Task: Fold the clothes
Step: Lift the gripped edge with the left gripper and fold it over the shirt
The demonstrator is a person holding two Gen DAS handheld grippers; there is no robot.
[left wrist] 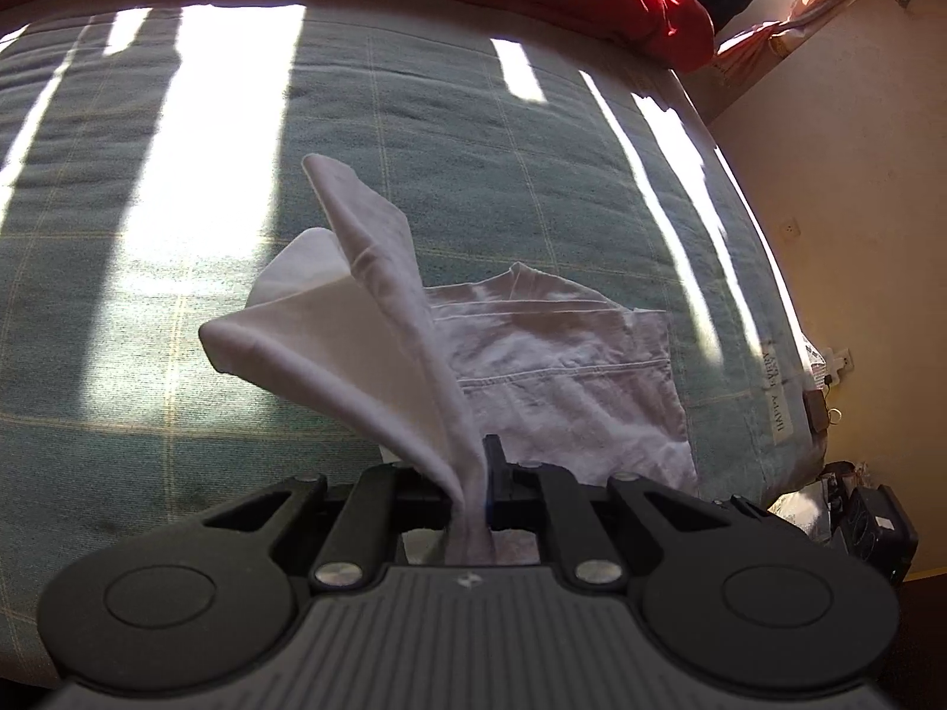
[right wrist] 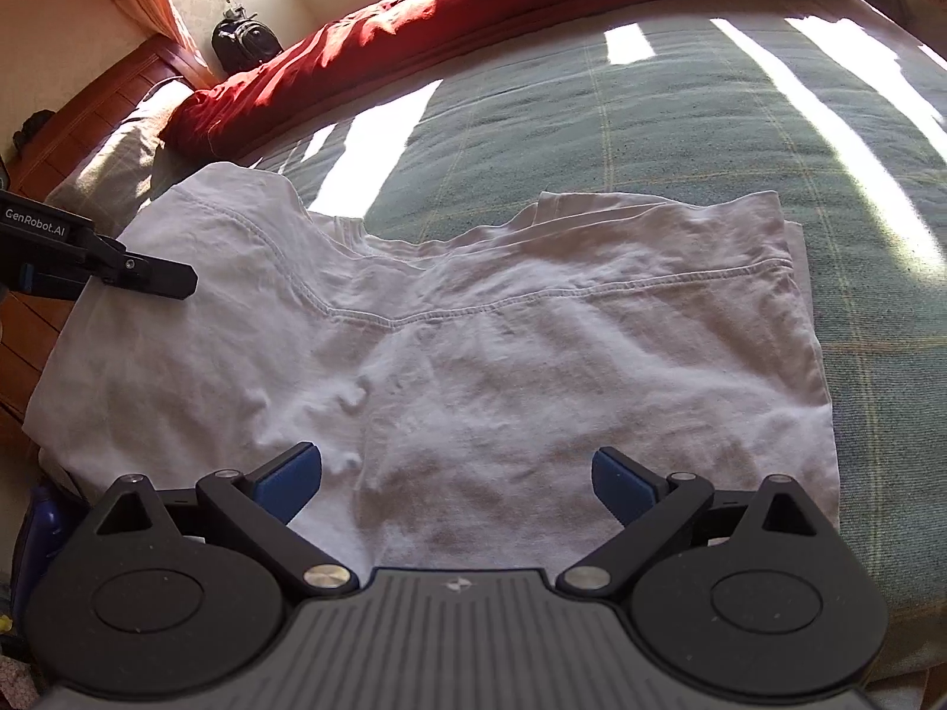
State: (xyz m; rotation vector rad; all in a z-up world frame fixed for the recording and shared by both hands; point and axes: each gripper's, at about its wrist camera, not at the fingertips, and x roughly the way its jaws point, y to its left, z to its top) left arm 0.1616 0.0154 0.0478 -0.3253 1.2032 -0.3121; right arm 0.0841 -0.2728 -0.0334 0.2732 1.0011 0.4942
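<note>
The white shirt lies spread on the green checked bed cover, with the red duvet well beyond it. The left tool is clamped on a corner of the shirt, which stands lifted in a fold above the rest of the garment. The right tool hovers over the shirt's near edge, jaws wide apart, with nothing between them
</note>
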